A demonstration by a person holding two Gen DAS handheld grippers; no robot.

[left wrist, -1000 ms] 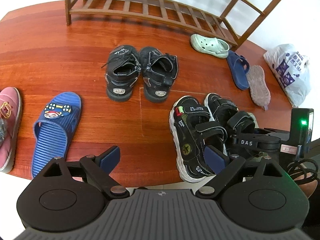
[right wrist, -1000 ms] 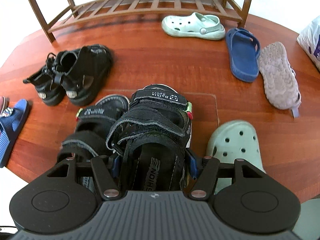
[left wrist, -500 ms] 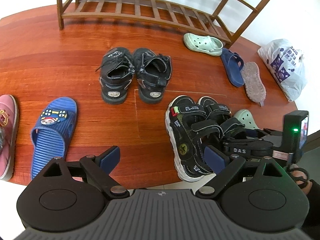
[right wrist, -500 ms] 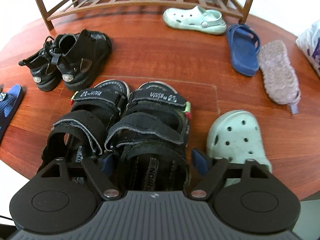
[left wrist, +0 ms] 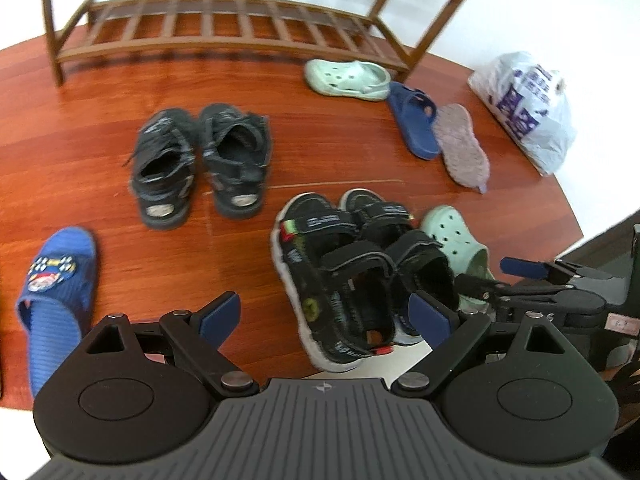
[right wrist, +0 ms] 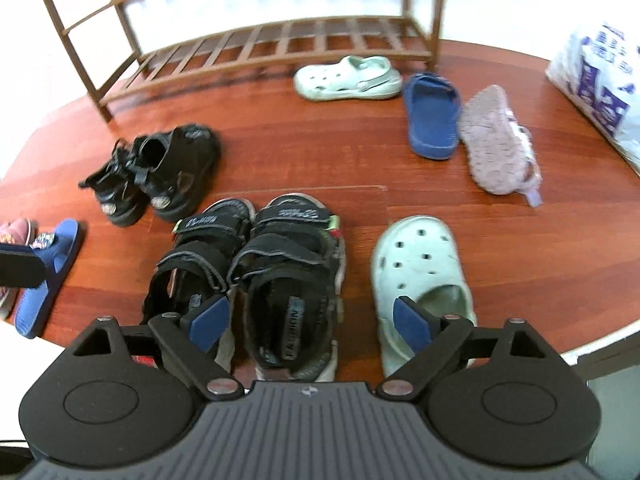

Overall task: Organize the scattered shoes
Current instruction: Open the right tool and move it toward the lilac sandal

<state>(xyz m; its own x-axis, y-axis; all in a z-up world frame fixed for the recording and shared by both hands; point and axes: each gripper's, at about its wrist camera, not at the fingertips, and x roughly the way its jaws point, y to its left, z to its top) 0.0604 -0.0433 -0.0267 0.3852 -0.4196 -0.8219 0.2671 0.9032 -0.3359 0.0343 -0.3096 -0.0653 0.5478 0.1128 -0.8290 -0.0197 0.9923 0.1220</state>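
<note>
Right gripper (right wrist: 312,318), jaws just opened wide and empty, hides the heels of the black sandals (right wrist: 288,280); left gripper (left wrist: 324,314) jaws apart; pink slipper (right wrist: 16,228) cut off at the floor's left edge.

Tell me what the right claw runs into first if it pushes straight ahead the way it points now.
Most likely the right-hand black strap sandal: it lies straight ahead between the open right claw fingers, which have just been opening and are clear of it. The mint clog lies just right of that line. Depth is uncertain.
</note>
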